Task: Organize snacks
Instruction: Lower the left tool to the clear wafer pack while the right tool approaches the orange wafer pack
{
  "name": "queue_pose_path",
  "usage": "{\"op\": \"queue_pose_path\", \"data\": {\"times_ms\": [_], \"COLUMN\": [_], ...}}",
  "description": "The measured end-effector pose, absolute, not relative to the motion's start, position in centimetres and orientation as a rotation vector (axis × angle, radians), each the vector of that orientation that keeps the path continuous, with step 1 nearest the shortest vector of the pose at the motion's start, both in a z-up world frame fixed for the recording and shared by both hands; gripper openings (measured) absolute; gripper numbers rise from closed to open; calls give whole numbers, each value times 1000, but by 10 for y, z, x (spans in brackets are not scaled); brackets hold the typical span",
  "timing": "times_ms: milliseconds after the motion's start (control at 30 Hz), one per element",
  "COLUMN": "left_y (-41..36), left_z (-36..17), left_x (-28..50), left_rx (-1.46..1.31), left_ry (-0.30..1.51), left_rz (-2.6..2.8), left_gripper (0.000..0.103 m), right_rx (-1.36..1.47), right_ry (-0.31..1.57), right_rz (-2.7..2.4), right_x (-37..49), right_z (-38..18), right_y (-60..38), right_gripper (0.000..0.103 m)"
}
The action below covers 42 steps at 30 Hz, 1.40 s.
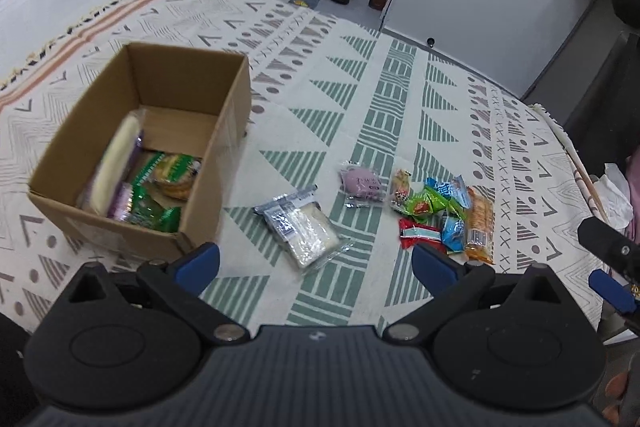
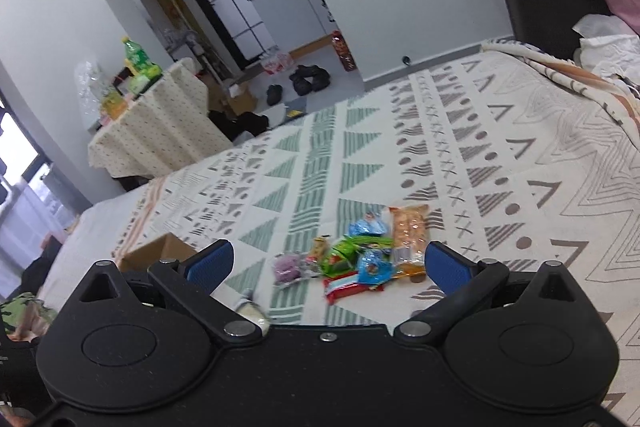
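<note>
Left wrist view: the cardboard box (image 1: 136,151) is seen at centre left, standing on the patterned bedspread (image 1: 360,99), top open and already partly filled with packets, among them a long pale pack (image 1: 114,163) leaning against its left wall. The left gripper (image 1: 316,261) is held above the bed with fingers spread wide and nothing between them. A clear-wrapped sandwich pack (image 1: 304,227) lies just right of the box, apart from it. A pink packet (image 1: 360,185) and a loose heap of snacks (image 1: 444,215) are noted at centre right, the orange cracker pack (image 1: 480,223) at its right edge.

Right wrist view: the right gripper (image 2: 328,263) is likewise released and empty, aimed at the same heap (image 2: 368,255). This placement is judged deliberate: the right side covers the heap, the left the box. Sorting is judged partly done; several snacks remain outside the box.
</note>
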<state>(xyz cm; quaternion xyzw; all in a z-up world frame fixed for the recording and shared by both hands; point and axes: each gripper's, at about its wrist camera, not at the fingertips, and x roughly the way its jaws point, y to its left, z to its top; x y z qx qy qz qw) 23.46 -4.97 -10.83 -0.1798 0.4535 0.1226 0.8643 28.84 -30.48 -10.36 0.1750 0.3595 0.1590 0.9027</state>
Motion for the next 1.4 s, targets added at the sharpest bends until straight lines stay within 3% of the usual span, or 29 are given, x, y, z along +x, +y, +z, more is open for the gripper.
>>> {"op": "queue_pose_path", "data": {"times_ms": [233, 400, 833, 1000, 1067, 1400], "left_y": [-55, -56, -48, -53, -57, -58], "left_z": [-132, -155, -209, -217, -216, -217], "left_x": [253, 268, 296, 303, 307, 318], "left_rx": [-409, -452, -477, -452, -432, -408], "left_ry": [963, 983, 1037, 1028, 1018, 1007], "left_rz": [267, 292, 453, 458, 453, 422], "left_gripper": [100, 93, 90, 81, 71, 63], "right_rx": [364, 333, 267, 220, 210, 168], "right_ry": [778, 821, 899, 923, 930, 959], "right_rz": [271, 257, 205, 168, 164, 133], "right_x": [304, 313, 343, 357, 362, 386], "right_z": [-122, -136, -168, -185, -190, -216], "right_y": [-309, -304, -291, -285, -282, -268], "right_gripper": [91, 80, 74, 70, 70, 69]}}
